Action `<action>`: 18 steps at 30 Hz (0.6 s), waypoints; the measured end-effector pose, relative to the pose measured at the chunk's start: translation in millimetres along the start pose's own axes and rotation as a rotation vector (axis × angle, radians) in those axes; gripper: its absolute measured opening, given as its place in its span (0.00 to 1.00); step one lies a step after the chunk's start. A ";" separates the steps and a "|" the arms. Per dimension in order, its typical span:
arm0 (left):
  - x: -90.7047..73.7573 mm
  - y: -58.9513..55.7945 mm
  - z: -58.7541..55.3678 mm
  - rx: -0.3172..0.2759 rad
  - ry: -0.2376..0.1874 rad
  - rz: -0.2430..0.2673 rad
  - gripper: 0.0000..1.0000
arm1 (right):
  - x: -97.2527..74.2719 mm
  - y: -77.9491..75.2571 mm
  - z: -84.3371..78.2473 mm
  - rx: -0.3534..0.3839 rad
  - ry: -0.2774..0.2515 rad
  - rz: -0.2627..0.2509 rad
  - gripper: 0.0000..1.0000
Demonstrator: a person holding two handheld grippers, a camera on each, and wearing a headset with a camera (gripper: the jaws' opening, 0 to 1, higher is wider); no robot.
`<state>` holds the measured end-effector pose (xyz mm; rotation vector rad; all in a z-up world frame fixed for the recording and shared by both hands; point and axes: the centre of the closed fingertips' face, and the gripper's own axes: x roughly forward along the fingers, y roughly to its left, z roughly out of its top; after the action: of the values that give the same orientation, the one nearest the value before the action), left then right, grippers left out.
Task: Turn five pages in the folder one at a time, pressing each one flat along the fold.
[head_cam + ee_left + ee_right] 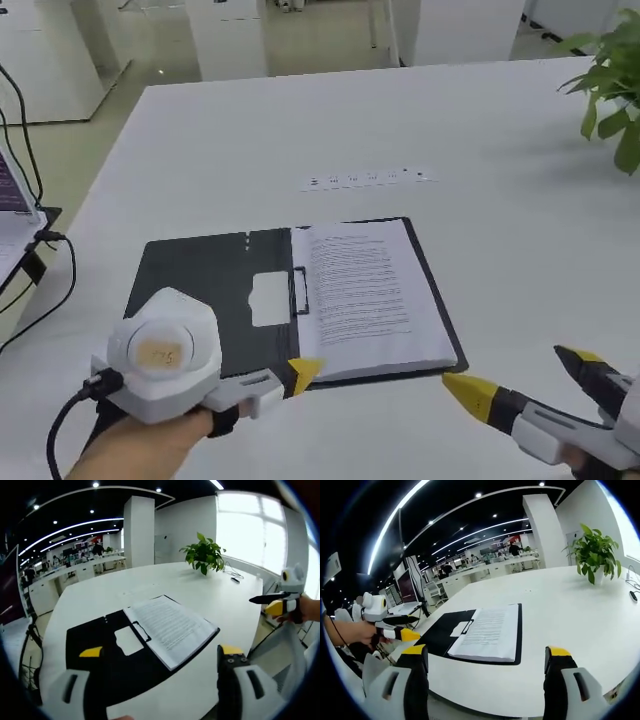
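Folder (200,275) open on tbl (480,130), pages (360,290) R side

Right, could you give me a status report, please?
Left gripper, right gripper open, holding nothing. Black folder open, white printed pages stacked right side, none lifted. Nothing blocking.

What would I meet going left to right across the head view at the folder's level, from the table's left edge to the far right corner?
black cable → folder's black inside cover → metal clip → stack of printed pages → potted plant. Both grippers overlap these, so they are left out.
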<state>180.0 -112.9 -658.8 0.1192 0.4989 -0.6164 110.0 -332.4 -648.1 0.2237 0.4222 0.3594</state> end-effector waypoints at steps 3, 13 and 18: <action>10.4 -5.3 2.3 0.014 0.004 -0.019 0.92 | -1.8 2.3 -0.9 0.008 -0.007 -0.006 0.96; 45.0 -22.0 8.1 0.007 0.013 -0.086 0.91 | -5.0 9.1 -5.2 0.011 -0.010 -0.026 0.95; 66.6 -34.1 6.2 0.027 0.037 -0.130 0.90 | -6.0 11.3 -10.6 0.014 0.000 -0.040 0.95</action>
<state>209.6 -177.1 -684.1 0.1248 0.5369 -0.7496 96.9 -323.0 -652.2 0.2284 0.4286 0.3172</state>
